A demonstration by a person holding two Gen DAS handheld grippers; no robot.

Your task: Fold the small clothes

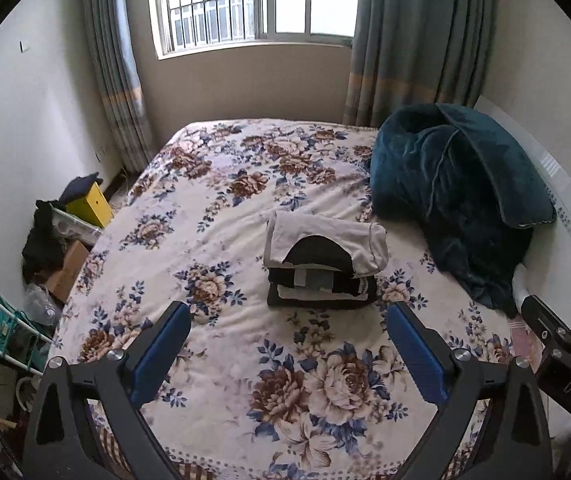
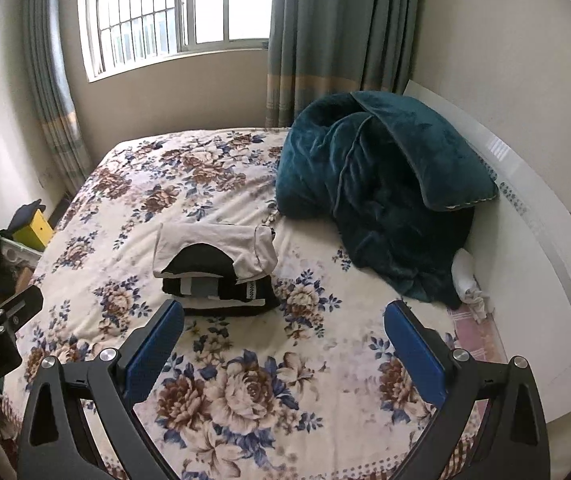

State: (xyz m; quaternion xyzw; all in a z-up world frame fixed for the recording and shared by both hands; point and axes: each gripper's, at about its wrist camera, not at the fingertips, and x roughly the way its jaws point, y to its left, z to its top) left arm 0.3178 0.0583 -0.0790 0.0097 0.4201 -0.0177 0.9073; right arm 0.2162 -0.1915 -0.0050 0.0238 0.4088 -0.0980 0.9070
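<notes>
a small stack of folded clothes (image 1: 323,268) sits near the middle of the bed's floral cover, at about 12 o'clock in the left wrist view. its lower layers are black with white edges. a folded white garment (image 2: 221,246) with a black curved panel lies on top.

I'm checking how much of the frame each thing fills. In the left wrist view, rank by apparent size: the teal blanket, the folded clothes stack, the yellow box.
1. Crumpled teal plush blanket, clearly largest.
2. Folded stack of beige and black clothes.
3. Yellow box beside the bed, smallest; it is partly hidden.
</notes>
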